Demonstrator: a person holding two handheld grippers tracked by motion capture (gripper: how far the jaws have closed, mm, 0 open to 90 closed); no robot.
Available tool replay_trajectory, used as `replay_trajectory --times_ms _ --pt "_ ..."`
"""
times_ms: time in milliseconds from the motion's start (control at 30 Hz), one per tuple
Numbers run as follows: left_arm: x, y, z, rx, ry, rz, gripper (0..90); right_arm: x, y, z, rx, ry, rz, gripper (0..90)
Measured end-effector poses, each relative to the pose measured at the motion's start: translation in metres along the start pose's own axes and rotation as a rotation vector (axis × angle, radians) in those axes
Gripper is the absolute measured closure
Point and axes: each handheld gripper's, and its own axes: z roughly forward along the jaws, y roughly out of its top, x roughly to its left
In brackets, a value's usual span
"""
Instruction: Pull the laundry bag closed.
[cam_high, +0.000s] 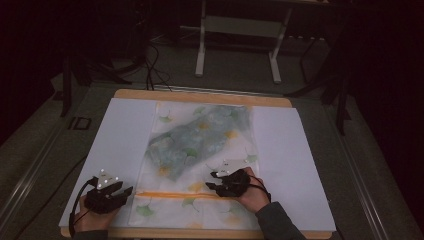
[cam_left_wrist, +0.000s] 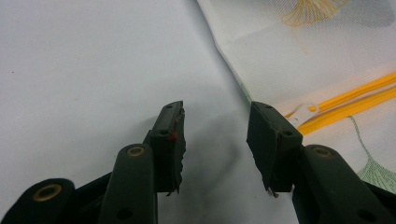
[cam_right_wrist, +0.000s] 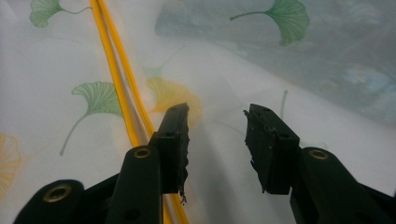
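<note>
A white mesh bag (cam_high: 200, 150) printed with green and yellow ginkgo leaves lies flat in the middle of the table, a grey-blue garment (cam_high: 200, 137) showing through it. An orange zipper (cam_high: 175, 194) runs across its near end; the white zipper pull (cam_left_wrist: 301, 112) sits at the bag's left edge. My left gripper (cam_high: 125, 191) is open just left of that edge, over white paper (cam_left_wrist: 93, 70), with the pull just beyond its right jaw. My right gripper (cam_high: 214, 180) is open over the bag (cam_right_wrist: 224, 93), just past the zipper (cam_right_wrist: 116, 93). Nothing is between either pair of jaws.
White paper sheets (cam_high: 285, 145) cover the wooden table (cam_high: 200, 96) on both sides of the bag. Beyond the far edge, a white metal stand (cam_high: 235, 45) and cables sit on the dark floor. A person's hands hold both grippers at the near edge.
</note>
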Motion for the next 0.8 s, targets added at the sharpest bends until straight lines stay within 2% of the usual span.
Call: replay_trajectory --times_ms 600,800 --pt "0.004 -0.001 -0.002 -0.005 -0.010 -0.003 55.9 0.009 0.020 0.025 0.007 0.058 -0.046 59.6" --pt "0.004 -0.001 -0.003 0.000 -0.010 0.005 56.1 0.013 0.025 0.036 0.025 0.079 -0.070 60.1"
